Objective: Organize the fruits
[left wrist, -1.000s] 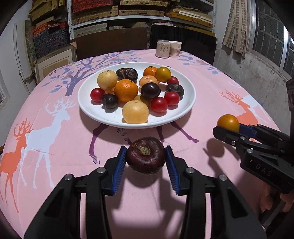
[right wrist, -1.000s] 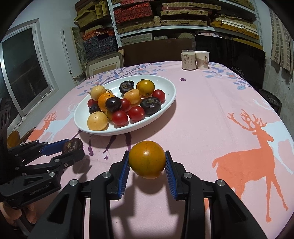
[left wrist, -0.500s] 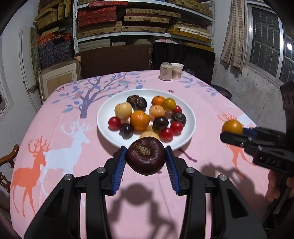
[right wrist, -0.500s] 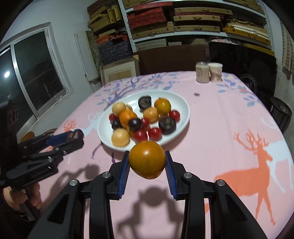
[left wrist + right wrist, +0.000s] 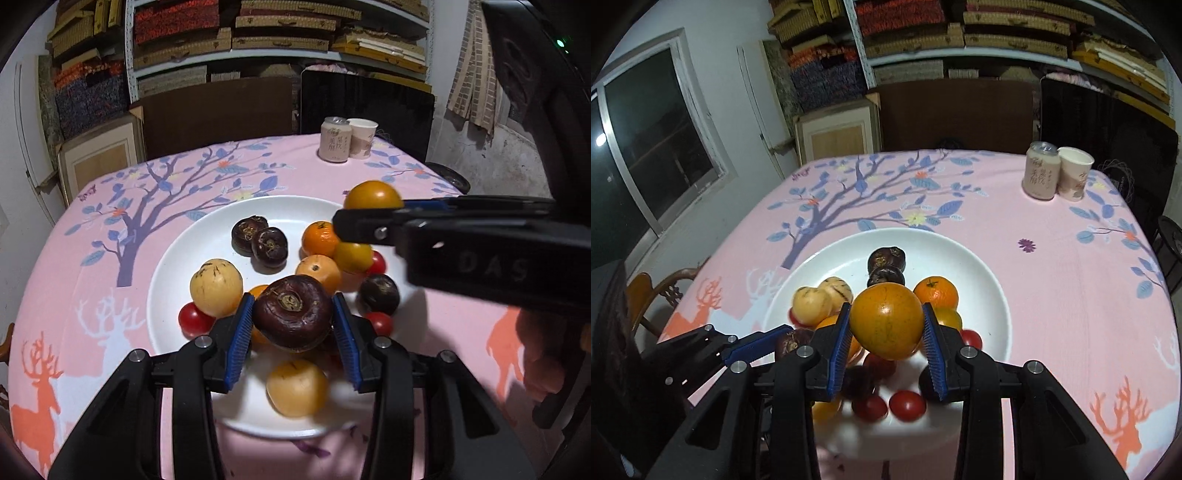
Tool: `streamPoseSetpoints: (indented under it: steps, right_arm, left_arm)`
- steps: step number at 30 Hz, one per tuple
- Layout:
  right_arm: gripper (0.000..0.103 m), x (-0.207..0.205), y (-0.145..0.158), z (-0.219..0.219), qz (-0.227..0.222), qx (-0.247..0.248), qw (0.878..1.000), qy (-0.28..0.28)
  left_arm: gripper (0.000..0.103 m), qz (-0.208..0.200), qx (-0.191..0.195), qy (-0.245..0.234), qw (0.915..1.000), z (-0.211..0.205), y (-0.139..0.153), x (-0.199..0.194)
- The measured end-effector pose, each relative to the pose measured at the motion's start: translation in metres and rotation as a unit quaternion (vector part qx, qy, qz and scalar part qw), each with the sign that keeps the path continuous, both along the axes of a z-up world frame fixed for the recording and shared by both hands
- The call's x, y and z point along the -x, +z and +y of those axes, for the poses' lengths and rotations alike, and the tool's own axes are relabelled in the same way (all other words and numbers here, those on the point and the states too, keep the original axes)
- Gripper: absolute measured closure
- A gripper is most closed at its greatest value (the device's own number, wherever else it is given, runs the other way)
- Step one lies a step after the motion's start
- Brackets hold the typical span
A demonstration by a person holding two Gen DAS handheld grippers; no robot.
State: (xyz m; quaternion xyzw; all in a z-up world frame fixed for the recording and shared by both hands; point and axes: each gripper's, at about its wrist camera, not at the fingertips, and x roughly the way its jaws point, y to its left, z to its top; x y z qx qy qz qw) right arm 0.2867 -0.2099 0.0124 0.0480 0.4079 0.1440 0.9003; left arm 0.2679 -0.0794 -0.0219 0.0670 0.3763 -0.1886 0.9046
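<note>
My left gripper point(image 5: 293, 315) is shut on a dark purple-brown fruit point(image 5: 291, 312) and holds it above the near part of a white plate point(image 5: 173, 266) full of fruit. My right gripper point(image 5: 886, 326) is shut on a yellow-orange tomato point(image 5: 885, 321) above the same plate point(image 5: 990, 295). In the left wrist view the right gripper point(image 5: 373, 212) reaches in from the right over the plate's far right side with the tomato point(image 5: 373, 194). In the right wrist view the left gripper point(image 5: 764, 345) shows at lower left.
The plate holds yellow round fruits point(image 5: 216, 288), oranges point(image 5: 319, 238), dark fruits point(image 5: 260, 236) and red cherry tomatoes point(image 5: 194, 319). A can point(image 5: 1039, 171) and a paper cup point(image 5: 1073, 171) stand at the table's far right. A wooden chair point(image 5: 653, 295) stands at the left edge.
Both grippers have risen and moved forward from beside the plate to above it, each still holding its fruit. The right gripper now reaches over the plate's right side.
</note>
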Motion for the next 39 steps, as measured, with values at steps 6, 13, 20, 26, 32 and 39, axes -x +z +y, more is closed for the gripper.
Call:
streamPoseSetpoints:
  steps: [6, 13, 20, 26, 32, 39]
  right_arm:
    - [0.056, -0.031, -0.022, 0.009, 0.018, -0.002, 1.0, 0.01]
    - [0.052, -0.009, -0.014, -0.008, -0.003, -0.022, 1.0, -0.005]
    - [0.023, 0.077, -0.01, -0.022, -0.028, -0.026, 0.999, -0.036]
    - [0.004, 0.148, -0.032, -0.023, 0.006, -0.033, 0.997, -0.071]
    - [0.004, 0.218, -0.027, -0.02, -0.012, -0.024, 0.997, -0.078]
    - [0.004, 0.289, 0.01, -0.014, -0.067, -0.011, 0.995, -0.071]
  left_arm:
    - [0.04, -0.001, 0.0, 0.005, 1.0, 0.0, -0.009, -0.017]
    - [0.011, -0.013, 0.015, 0.02, 0.9996, 0.017, 0.002, 0.004]
    - [0.005, 0.038, 0.024, 0.035, 0.9984, 0.04, -0.01, 0.055]
    - [0.005, 0.071, -0.007, 0.055, 0.996, 0.05, -0.025, 0.112]
    - [0.005, 0.019, -0.01, 0.077, 0.9968, 0.068, -0.005, 0.183]
    - [0.005, -0.049, -0.004, 0.112, 0.9925, 0.083, 0.041, 0.254]
